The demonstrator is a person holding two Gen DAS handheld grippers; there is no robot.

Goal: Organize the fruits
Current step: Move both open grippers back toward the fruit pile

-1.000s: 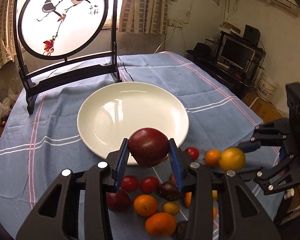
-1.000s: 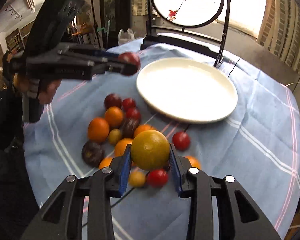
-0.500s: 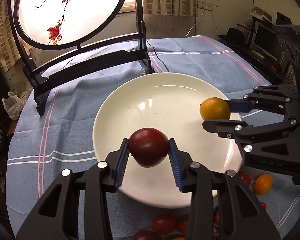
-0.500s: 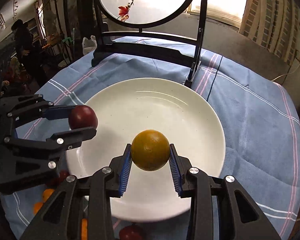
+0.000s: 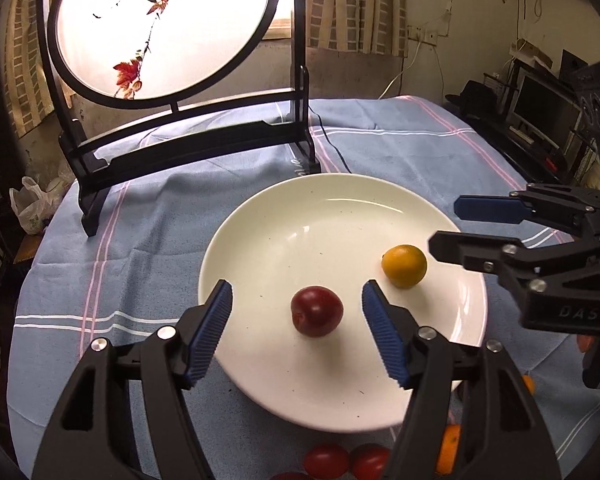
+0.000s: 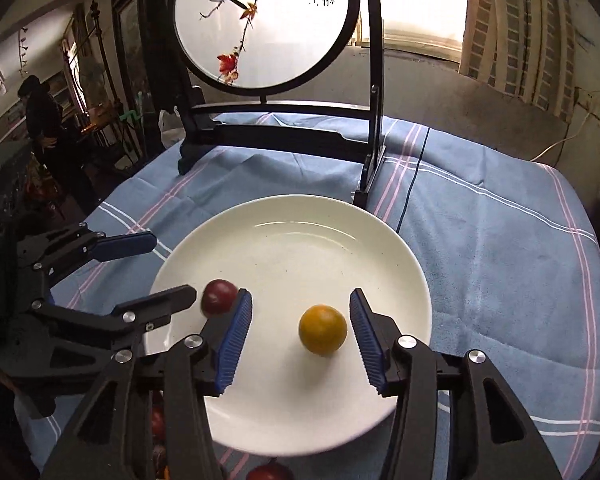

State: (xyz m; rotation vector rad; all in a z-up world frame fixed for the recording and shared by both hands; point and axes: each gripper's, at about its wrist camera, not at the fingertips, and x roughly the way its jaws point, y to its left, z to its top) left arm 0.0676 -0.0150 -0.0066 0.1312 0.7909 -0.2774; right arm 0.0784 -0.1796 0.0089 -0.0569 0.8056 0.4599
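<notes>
Both grippers are hanging over the white plate (image 5: pixel 260 248) now, jaws spread wide and gripping nothing. The left gripper (image 5: pixel 296 316) is hovering with the dark red plum (image 5: pixel 317 311) sitting free on the plate between its blue pads, touching neither. The right gripper (image 6: pixel 300 320) is doing the same around the yellow-orange citrus fruit (image 6: pixel 323 329), which is resting on the plate just beside the plum. The plate is sitting mid-desk on the blue striped tablecloth (image 6: pixel 500 248), with the round bird-painting screen (image 5: pixel 164 28) standing at the far edge. More small red tomatoes (image 5: pixel 326 460) and an orange fruit (image 5: pixel 448 446) are peeking out by the plate's near rim.
</notes>
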